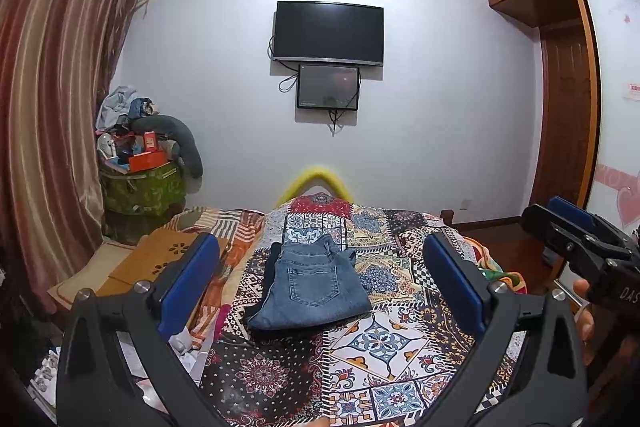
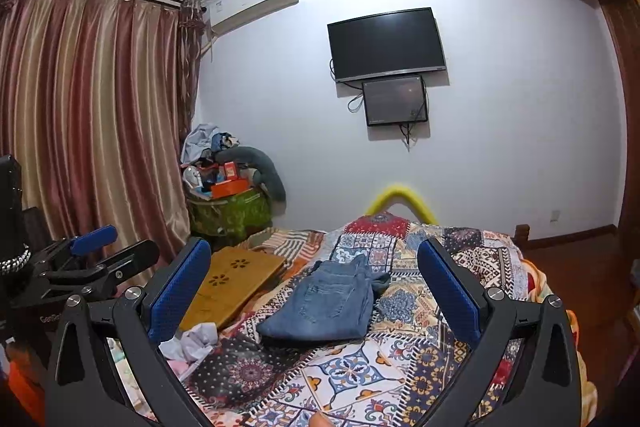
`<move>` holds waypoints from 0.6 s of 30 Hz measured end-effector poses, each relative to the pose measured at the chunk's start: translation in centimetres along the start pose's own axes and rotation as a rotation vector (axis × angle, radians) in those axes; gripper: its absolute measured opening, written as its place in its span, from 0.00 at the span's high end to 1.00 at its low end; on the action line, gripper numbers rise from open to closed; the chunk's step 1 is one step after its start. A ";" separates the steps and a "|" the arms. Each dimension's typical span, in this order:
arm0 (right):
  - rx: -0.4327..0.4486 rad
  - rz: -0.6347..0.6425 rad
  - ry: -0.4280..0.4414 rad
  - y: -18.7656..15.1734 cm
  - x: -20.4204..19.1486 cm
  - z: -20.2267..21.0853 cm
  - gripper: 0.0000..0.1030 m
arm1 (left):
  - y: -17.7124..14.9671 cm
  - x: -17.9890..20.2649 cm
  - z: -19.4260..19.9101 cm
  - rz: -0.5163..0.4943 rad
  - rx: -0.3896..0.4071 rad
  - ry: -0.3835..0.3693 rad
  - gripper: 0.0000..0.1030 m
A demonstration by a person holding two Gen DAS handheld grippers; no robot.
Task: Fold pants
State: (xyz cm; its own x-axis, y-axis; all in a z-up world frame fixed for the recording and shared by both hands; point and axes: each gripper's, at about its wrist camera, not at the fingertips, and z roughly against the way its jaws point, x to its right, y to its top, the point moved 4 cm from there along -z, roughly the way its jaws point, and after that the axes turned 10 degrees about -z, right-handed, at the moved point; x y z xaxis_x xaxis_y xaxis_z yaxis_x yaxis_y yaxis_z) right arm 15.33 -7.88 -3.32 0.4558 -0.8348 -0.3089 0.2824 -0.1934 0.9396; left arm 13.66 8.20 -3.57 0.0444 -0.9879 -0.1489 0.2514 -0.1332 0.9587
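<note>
The folded jeans [image 1: 312, 287] lie flat on the patchwork bedspread [image 1: 384, 343], mid-bed. Above them the left gripper [image 1: 320, 279] hangs spread wide, empty; the right gripper [image 2: 316, 287] too, jaws apart, clear of the denim.

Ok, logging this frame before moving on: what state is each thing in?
Jeans: folded, lying on the bedspread.
Left gripper: open, empty, above the bed.
Right gripper: open, empty.
Television: screen dark.
Curtain: drawn.
</note>
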 end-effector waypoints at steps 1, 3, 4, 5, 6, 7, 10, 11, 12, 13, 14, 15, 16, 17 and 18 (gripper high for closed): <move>0.001 0.001 0.000 0.0 0.0 0.0 0.00 | 0.0 0.0 0.0 0.000 -0.001 -0.002 0.00; 0.001 0.003 -0.003 0.0 0.0 0.0 0.00 | -0.1 -0.1 -0.1 0.009 -0.007 -0.004 0.00; 0.002 0.003 -0.003 0.0 0.0 0.1 0.00 | 0.0 -0.2 -0.2 0.011 -0.009 -0.004 0.00; 0.002 0.002 -0.002 0.0 0.0 0.1 0.00 | -0.1 -0.2 -0.2 0.013 -0.010 -0.004 0.00; 0.003 0.000 -0.001 0.1 0.0 0.1 0.00 | -0.1 -0.2 -0.2 0.015 -0.011 -0.003 0.00; 0.004 -0.001 -0.001 0.1 0.0 0.1 0.00 | -0.1 -0.3 -0.2 0.019 -0.012 -0.004 0.00; 0.003 -0.004 0.002 0.0 0.1 0.1 0.00 | -0.2 -0.3 -0.3 0.027 -0.017 -0.009 0.00; 0.002 -0.002 0.002 0.1 0.0 0.1 0.00 | -0.3 -0.3 -0.3 0.028 -0.017 -0.008 0.00; 0.002 -0.001 0.002 0.0 0.1 0.1 0.00 | -0.3 -0.3 -0.4 0.030 -0.018 -0.009 0.00; 0.002 0.001 0.001 0.1 0.0 0.1 0.00 | -0.3 -0.3 -0.4 0.029 -0.018 -0.011 0.00; 0.002 0.003 0.000 0.1 0.0 0.0 0.00 | -0.3 -0.2 -0.4 0.028 -0.018 -0.011 0.00; 0.002 0.004 -0.001 0.1 -0.1 0.0 0.00 | -0.3 -0.2 -0.4 0.026 -0.016 -0.009 0.00; 0.001 0.005 -0.001 0.1 -0.1 0.0 0.00 | -0.3 -0.1 -0.3 0.022 -0.014 -0.005 0.00; 0.000 0.005 -0.001 0.1 -0.1 -0.1 0.00 | -0.3 -0.1 -0.3 0.018 -0.010 -0.003 0.00; 0.000 0.005 -0.001 0.1 -0.1 -0.1 0.00 | -0.3 -0.1 -0.3 0.015 -0.009 0.001 0.00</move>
State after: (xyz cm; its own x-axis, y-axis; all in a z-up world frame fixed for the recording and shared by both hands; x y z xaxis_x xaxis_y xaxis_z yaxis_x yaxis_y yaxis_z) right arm 15.38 -7.72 -3.19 0.4565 -0.8360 -0.3044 0.2801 -0.1897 0.9410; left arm 13.86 8.34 -3.88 0.0488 -0.9897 -0.1346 0.2591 -0.1175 0.9587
